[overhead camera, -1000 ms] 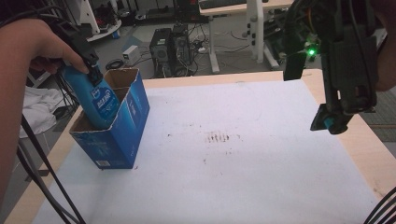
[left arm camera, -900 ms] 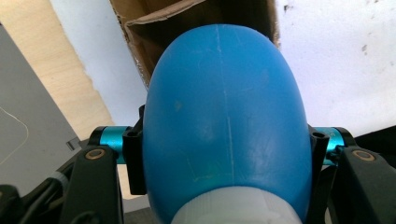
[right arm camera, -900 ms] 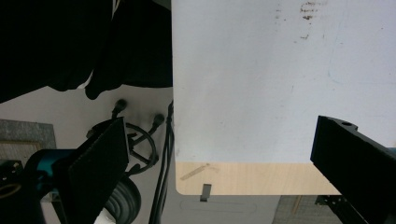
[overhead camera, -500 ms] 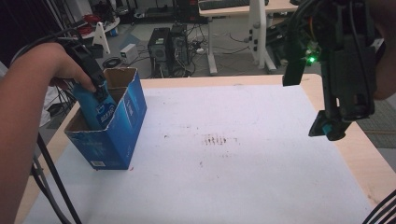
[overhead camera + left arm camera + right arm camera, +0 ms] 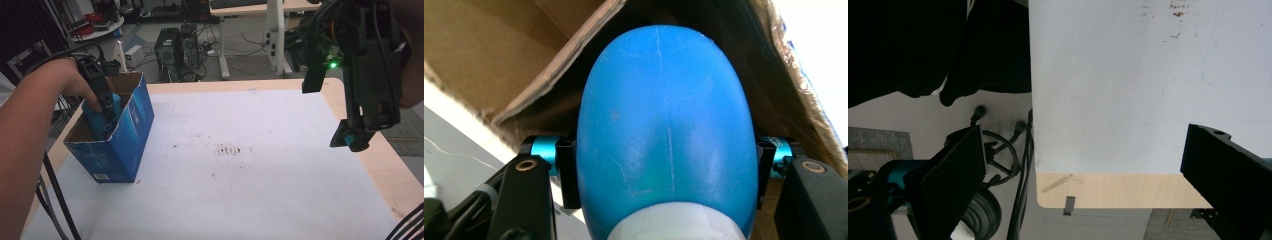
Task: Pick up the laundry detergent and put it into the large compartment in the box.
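while our left hand (image 5: 75,82) reached over the open top of the blue cardboard box (image 5: 117,145), our left gripper (image 5: 106,107) pointed down into it with a blue bottle (image 5: 102,120) clamped between its jaws. from above, we saw the bottle sitting partly inside the box, its upper part level with the rim and its lower part hidden by the box wall. the box stood upright at the left side of the table (image 5: 260,180), near the left edge, on the white sheet that covered most of the tabletop.

in the left gripper view, the bottle (image 5: 666,135) was seen from its white cap end, with the round blue body swelling away from us. the two black jaws pressed against its sides, one at each side, with teal fittings (image 5: 541,150) showing just behind them. brown cardboard flaps (image 5: 504,55) of the box rose around the bottle.

our right gripper (image 5: 352,140) hung in the air above the right side of the table, well apart from the box, with a green light (image 5: 332,64) glowing on its body. in the right gripper view, its jaws stood wide apart with nothing between them (image 5: 1083,165), and below them lay the white sheet (image 5: 1148,80), a rounded wooden table corner (image 5: 1118,192), and cables (image 5: 1020,150) on the floor.
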### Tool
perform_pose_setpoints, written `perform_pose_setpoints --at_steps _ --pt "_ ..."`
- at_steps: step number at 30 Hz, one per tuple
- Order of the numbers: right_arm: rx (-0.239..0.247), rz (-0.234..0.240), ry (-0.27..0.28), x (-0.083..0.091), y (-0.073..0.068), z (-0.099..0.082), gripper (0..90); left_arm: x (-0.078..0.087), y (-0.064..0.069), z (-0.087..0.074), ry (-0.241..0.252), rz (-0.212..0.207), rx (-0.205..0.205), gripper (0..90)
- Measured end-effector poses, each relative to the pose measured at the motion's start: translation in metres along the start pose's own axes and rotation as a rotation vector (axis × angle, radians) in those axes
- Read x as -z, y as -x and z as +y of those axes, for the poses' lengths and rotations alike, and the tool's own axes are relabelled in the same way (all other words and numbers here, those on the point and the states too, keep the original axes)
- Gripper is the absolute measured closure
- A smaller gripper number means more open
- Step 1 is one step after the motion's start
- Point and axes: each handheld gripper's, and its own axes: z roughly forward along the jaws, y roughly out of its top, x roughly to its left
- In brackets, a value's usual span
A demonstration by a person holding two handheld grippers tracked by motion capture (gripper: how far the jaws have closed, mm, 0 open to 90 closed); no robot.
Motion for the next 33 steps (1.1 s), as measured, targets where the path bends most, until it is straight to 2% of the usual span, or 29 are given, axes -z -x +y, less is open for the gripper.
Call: perform_pose_setpoints --at_steps 3,4,9,12,13,17,28,33 --pt "-0.006 -0.003 0.001 0.000 0.000 0.000 3.5 -0.005 0.001 0.000 -0.002 -0.006 -0.044 38.2" --pt "-0.003 -0.002 0.003 0.000 0.001 0.000 3.5 -0.007 0.000 0.000 -0.005 -0.008 -0.078 38.2" --pt "-0.011 0.001 0.002 -0.001 0.001 0.000 3.5 -0.016 0.002 -0.001 -0.016 -0.005 -0.172 38.2" --pt "-0.007 0.001 -0.001 -0.002 0.002 0.000 3.5 -0.019 0.004 -0.002 -0.018 -0.009 -0.217 38.1" --pt "-0.022 0.001 -0.007 -0.001 0.001 0.001 3.6 -0.020 0.005 -0.002 -0.018 -0.007 -0.235 38.1" --pt "-0.006 0.000 0.002 -0.002 0.002 0.002 3.6 -0.022 0.006 -0.003 -0.008 -0.001 -0.266 38.1" --pt "-0.001 0.000 0.001 -0.001 0.000 0.004 3.5 -0.023 0.005 -0.005 0.003 -0.004 -0.270 37.6" --pt "-0.007 -0.001 0.000 -0.001 -0.001 0.004 3.5 -0.020 0.004 -0.008 0.018 -0.002 -0.259 35.4"
